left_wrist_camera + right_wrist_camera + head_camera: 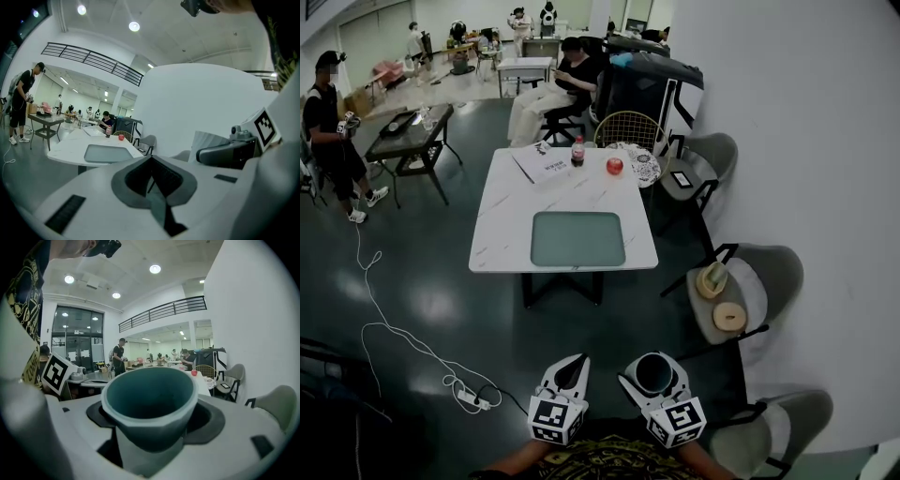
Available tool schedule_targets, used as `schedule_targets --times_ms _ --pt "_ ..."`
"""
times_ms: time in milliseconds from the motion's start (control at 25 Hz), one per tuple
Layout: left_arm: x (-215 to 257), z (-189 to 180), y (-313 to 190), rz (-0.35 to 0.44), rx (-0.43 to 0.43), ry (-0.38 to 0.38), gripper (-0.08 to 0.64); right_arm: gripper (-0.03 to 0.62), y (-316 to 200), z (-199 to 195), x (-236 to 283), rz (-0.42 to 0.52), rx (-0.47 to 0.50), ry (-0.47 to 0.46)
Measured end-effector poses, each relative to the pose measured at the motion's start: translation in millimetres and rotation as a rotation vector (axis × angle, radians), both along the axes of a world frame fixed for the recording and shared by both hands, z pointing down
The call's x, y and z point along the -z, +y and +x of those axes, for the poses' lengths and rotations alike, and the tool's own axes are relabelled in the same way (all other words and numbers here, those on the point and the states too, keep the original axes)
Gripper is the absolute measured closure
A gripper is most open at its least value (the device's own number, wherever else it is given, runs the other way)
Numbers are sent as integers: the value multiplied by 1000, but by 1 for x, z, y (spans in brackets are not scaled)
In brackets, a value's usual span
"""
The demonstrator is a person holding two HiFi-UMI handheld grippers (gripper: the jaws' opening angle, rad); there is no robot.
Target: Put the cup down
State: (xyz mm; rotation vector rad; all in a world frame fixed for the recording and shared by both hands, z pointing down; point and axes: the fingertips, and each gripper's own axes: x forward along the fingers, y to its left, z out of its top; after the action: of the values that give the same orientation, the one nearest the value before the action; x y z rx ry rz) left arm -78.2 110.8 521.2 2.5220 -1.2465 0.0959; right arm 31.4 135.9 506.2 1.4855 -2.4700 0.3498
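The cup (654,372) is teal inside with a pale rim, and it sits upright between the jaws of my right gripper (656,377) at the bottom of the head view. In the right gripper view the cup (150,399) fills the centre, with the jaws pressed against its sides. My left gripper (570,370) hangs just to the left of it, jaws together and nothing in them. In the left gripper view the left gripper (152,180) shows its dark pads meeting. Both grippers are well short of the white marble table (502,246) ahead.
On the table lie a grey-green mat (577,238), papers, a cola bottle (577,150) and a red round thing (615,166). Grey chairs (769,272) line the right wall. A cable and power strip (473,398) lie on the floor at left. People are farther back.
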Motion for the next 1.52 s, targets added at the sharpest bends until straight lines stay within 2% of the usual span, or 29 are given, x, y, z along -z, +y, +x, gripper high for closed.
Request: schedule_targets --times_ms 640,1000,1520 --pt "1 -38 -17 -7 94 -46 551 205 -35 -26 -3 10 59 -44" --pt "1 -37 -36 -36 160 -60 551 206 -64 -24 -6 0 128 -68" --pt "2 -3 -86 -53 225 -79 552 204 -120 4 -6 25 218 -62"
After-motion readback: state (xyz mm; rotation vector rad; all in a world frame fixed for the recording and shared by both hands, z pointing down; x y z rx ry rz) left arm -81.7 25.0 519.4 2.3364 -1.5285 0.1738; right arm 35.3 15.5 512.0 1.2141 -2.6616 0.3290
